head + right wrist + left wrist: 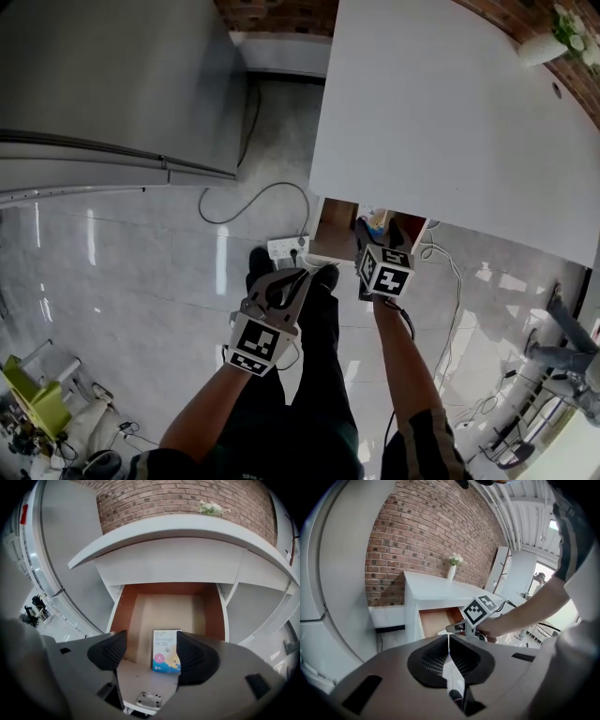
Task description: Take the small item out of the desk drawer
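I see the white table (450,122) bearing a vase of flowers (547,45); its open drawer (125,616) holds a bandage box (167,651).

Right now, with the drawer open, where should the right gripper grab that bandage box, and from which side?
Come from above: the bandage box lies flat on the drawer floor, so only its thin edges offer a pinch. Close the open right gripper across the two long side edges, probably near mid-length; they run roughly along its jaws.

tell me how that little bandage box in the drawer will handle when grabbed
The bandage box looks like thin printed card, so probably light and crushable. It lies flat on the drawer floor, so it should slide rather than roll or tip.
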